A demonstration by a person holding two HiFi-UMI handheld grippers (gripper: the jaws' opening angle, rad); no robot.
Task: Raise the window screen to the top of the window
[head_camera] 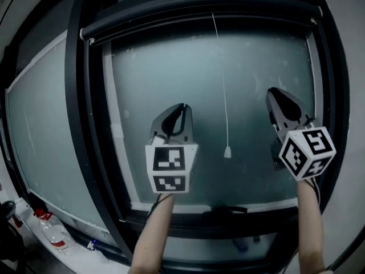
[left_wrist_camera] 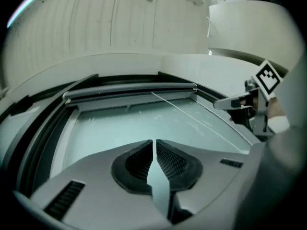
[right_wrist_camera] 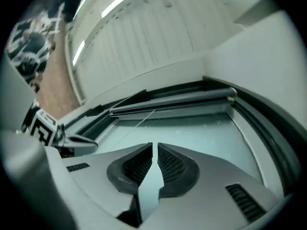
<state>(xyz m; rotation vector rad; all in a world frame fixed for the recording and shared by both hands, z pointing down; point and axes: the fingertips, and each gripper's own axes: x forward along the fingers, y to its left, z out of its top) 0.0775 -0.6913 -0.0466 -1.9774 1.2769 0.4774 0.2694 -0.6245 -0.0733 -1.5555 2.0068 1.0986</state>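
Ahead of the left gripper (left_wrist_camera: 153, 143), the window pane (head_camera: 171, 73) is frosted, matt and pale, flecked with small marks. The frame (head_camera: 77, 96) around it is dark and smooth with a dull metallic sheen, as is the screen bar (head_camera: 199, 9) above. To the gripper's right hangs a thin white cord (head_camera: 223, 96) with a plastic-looking toggle (head_camera: 227, 152). The gripper's shell is matt grey plastic, and its pads (left_wrist_camera: 170, 161) are black and finely ribbed.

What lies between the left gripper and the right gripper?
In the head view, a thin pull cord with a small end weight hangs before the glass, between the left gripper and the right gripper.
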